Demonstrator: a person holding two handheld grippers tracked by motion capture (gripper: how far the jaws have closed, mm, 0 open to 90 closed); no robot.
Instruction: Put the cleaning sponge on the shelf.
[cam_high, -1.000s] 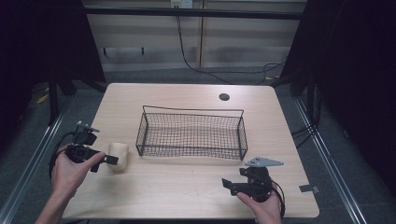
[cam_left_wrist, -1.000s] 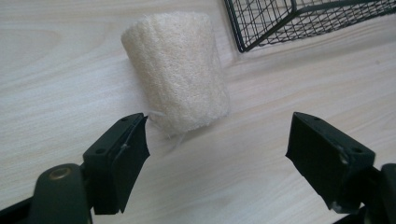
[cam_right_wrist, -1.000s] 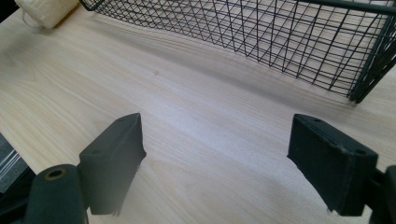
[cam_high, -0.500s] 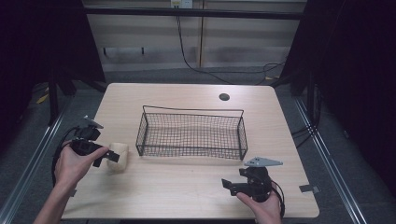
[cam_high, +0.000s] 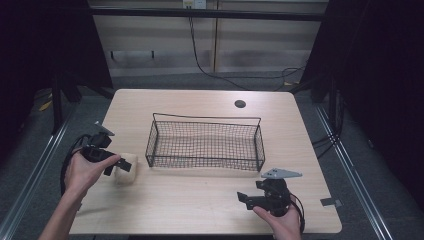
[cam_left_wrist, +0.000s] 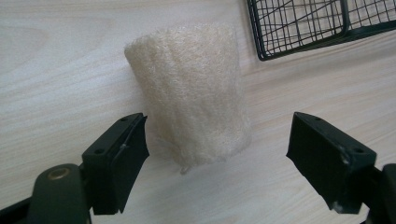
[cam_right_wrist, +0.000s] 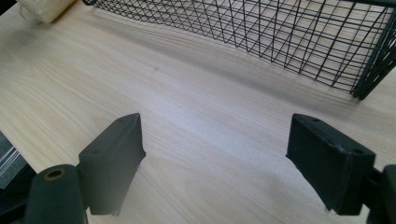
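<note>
- Sponge (cam_left_wrist: 189, 93), pale and fibrous, lies on the table (cam_high: 200, 200) at the left, just beside the near-left corner of the wire basket (cam_high: 205, 145), not touching it.
- My left gripper (cam_left_wrist: 217, 154) is at the sponge, jaws wide apart, one either side of its near end; left jaw looks just clear of it, right jaw has a clear gap. Nothing clamped yet.
- Step in hand, as I read it: grab the sponge, likely for the basket.
- To do it well: push a bit further so the jaws straddle the middle of the sponge, not just the near end, centre it between them, then close gently. It's soft and should squash, so grip deep enough that it won't slip out.
- Watch the basket corner on the lift.
- My right gripper (cam_right_wrist: 215, 158) sits near-right on the table, jaws apart, nothing between them, idle.
- Left gripper view gives the jaw-to-sponge gaps and the texture; in the high view my hand (cam_high: 87, 170) covers that.
- High view gives the layout: basket mid-table, empty as far as I see.
- Right gripper view looks along the basket's near side with the sponge at far left.
</note>
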